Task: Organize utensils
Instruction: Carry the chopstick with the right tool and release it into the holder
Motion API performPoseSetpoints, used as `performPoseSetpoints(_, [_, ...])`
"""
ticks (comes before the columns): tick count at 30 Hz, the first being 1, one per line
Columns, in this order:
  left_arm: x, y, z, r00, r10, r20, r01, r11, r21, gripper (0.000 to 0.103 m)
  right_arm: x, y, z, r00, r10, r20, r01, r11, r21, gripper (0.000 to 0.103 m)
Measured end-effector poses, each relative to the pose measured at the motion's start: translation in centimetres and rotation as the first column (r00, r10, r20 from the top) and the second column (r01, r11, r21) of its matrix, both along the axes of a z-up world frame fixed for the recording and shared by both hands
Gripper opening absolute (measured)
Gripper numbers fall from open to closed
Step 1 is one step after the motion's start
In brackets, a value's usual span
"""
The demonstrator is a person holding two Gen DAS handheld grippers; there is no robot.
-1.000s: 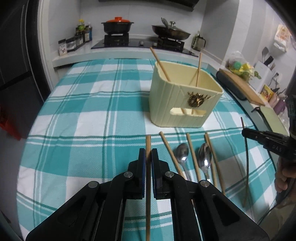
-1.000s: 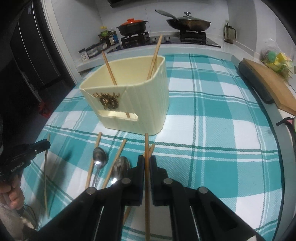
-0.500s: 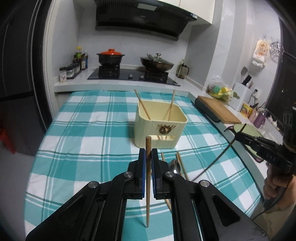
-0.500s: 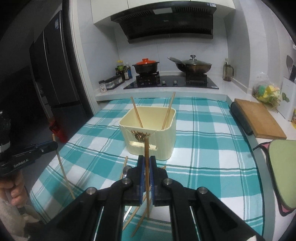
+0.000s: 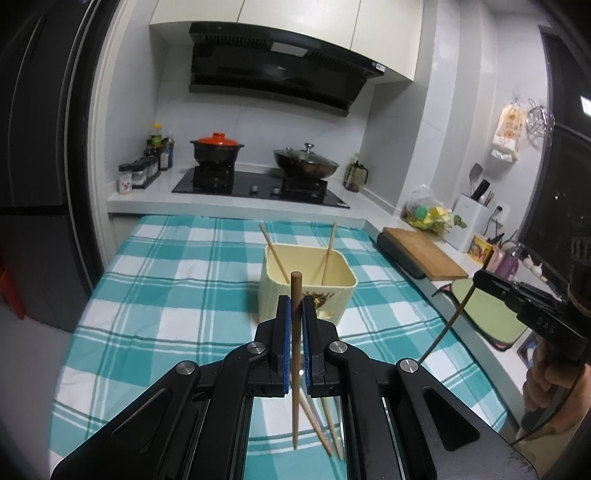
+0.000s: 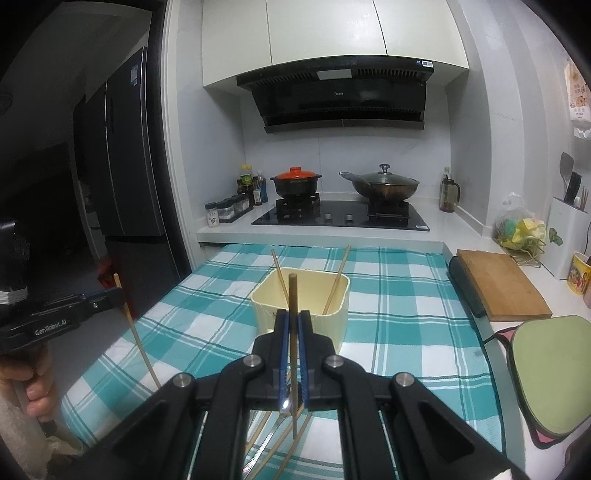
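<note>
Left wrist view: left gripper (image 5: 294,306) clamps a chopstick (image 5: 295,354); right gripper (image 6: 291,325) clamps another chopstick (image 6: 293,332) before the cream holder (image 6: 334,321).

A dim kitchen: white-tiled walls (image 6: 369,147), black range hood (image 6: 340,96), pale cabinets (image 6: 325,29), dark refrigerator (image 6: 122,147).

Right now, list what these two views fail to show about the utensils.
- Spoons on the cloth: left wrist view, hidden behind the left gripper.
- Loose chopsticks: right wrist view, mostly covered by the right gripper.
- Cream holder bottom: both views, hidden by its walls.
</note>
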State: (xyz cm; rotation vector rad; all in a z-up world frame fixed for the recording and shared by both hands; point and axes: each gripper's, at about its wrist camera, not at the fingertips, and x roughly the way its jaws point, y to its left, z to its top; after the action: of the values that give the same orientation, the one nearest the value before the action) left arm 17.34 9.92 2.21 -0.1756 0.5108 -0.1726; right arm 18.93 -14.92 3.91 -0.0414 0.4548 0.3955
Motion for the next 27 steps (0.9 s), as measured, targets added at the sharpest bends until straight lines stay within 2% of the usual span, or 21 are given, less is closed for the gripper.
performPoseSetpoints(6, [1.8, 0.3, 1.5, 1.000, -0.007, 0.017, 0.007, 1.000, -0.008, 0.003, 0.8, -0.2, 1.1, 1.000, 0.001, 0.004, -0.001, 1.000, 0.008, 0.005])
performPoseSetpoints(13, [5.4, -0.2, 6.5, 0.995, -0.015, 0.099, 0.014, 1.000, 0.005, 0.003, 4.1, 0.4, 4.1, 1.000, 0.013, 0.024, -0.013, 1.000, 0.018, 0.005])
performPoseSetpoints(19, [10.6, -1.1, 10.1, 0.983, 0.015, 0.182, -0.019, 1.000, 0.018, 0.003, 8.7, 1.8, 7.6, 0.996, 0.018, 0.085, -0.019, 1.000, 0.013, 0.005])
performPoseSetpoints(23, [15.2, -1.9, 10.4, 0.979, 0.045, 0.199, -0.053, 0.998, 0.035, 0.003, 12.3, 3.0, 8.9, 0.993, 0.025, 0.112, -0.026, 1.000, 0.011, 0.005])
performPoseSetpoints(27, [19.5, -2.3, 8.6, 0.984, 0.070, 0.166, -0.078, 0.996, 0.044, 0.003, 15.8, 4.1, 8.3, 0.993, 0.037, 0.112, -0.038, 0.999, 0.002, 0.005])
